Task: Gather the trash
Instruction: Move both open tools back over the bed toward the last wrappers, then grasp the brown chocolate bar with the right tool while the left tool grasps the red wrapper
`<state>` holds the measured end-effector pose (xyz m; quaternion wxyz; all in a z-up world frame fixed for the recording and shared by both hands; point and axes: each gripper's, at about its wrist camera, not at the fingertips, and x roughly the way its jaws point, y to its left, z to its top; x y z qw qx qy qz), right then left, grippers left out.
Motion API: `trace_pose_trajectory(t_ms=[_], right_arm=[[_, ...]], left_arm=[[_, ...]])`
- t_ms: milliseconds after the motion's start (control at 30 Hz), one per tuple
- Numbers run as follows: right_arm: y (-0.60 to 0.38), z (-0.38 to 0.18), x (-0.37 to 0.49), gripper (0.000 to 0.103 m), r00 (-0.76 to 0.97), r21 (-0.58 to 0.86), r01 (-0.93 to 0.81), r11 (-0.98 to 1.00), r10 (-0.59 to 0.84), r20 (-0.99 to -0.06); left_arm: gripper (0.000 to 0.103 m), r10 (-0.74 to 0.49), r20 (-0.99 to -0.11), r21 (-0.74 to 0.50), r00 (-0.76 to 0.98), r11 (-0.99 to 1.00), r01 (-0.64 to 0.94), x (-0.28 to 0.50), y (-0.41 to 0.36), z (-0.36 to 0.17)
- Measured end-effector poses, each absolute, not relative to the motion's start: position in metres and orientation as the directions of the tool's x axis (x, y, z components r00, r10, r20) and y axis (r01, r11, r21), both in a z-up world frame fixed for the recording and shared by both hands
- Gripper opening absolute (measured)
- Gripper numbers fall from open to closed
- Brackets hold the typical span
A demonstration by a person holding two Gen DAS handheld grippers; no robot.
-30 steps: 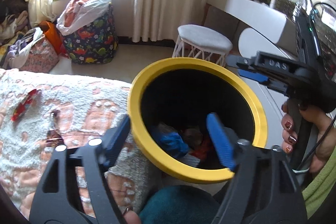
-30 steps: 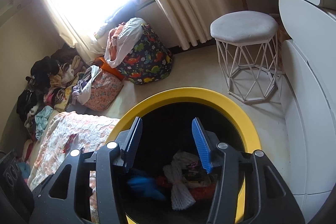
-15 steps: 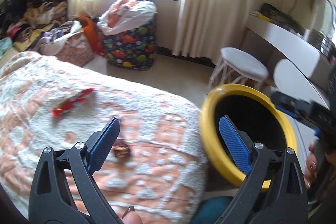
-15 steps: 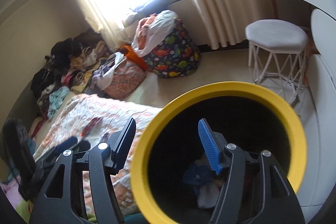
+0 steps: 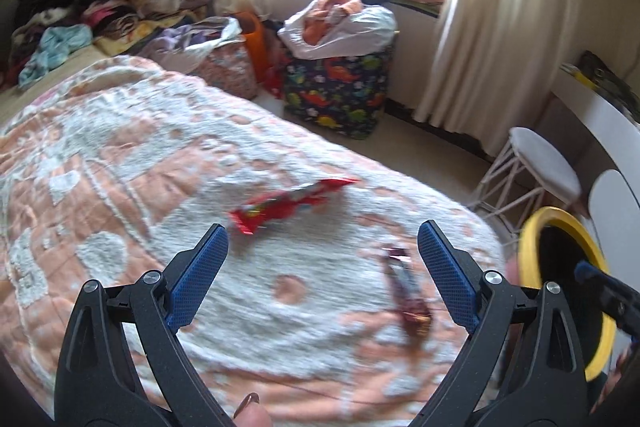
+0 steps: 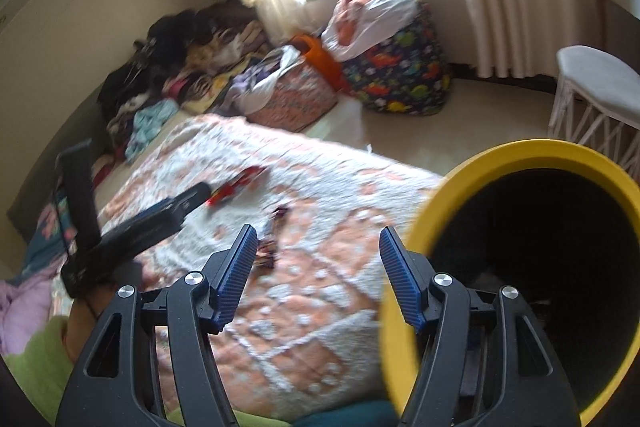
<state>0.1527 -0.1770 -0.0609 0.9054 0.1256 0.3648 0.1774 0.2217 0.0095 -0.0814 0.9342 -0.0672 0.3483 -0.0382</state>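
While both tools hang above the peach-and-white bedspread (image 5: pixel 120 163), the left gripper (image 5: pixel 322 267) is spread wide with nothing between its two blue pads, and the right gripper (image 6: pixel 318 267) is likewise spread and holds nothing. Two pieces of trash lie on the bedspread: one red wrapper (image 5: pixel 290 205) just ahead of the left gripper and one dark candy wrapper (image 5: pixel 408 295) near its right pad. One yellow-rimmed bin (image 6: pixel 520 163) stands at the bed's edge, beside the right gripper's right finger (image 6: pixel 400 283).
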Motion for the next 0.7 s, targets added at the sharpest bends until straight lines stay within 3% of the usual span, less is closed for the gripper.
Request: trace_pose_trajectory(t_ms=[400,567,667,700], right_arm=[[-0.103,-0.091,0.191,0.061,0.558,0.310,-0.325,0.893,0.446,-0.700],[-0.087,-0.112,0.213,0.061,0.502,0.331,-0.305,0.893,0.446,-0.741],[-0.088,-0.126,0.220,0.050,0.472,0.351,-0.287,0.891,0.451,-0.758],[-0.089,-0.128,0.221,0.040,0.469,0.355,-0.281,0.891,0.451,-0.759]], left_arm=[[0.086,-0.114,-0.685,-0.259,0.720,0.961,-0.093,0.254,0.064,-0.110],[0.068,-0.150,-0.692,-0.317,0.706,0.942,-0.110,0.265,0.073,-0.121],[0.067,-0.180,-0.682,-0.360,0.709,0.927,-0.110,0.268,0.076,-0.125],[0.067,-0.187,-0.679,-0.367,0.710,0.924,-0.108,0.269,0.075,-0.125]])
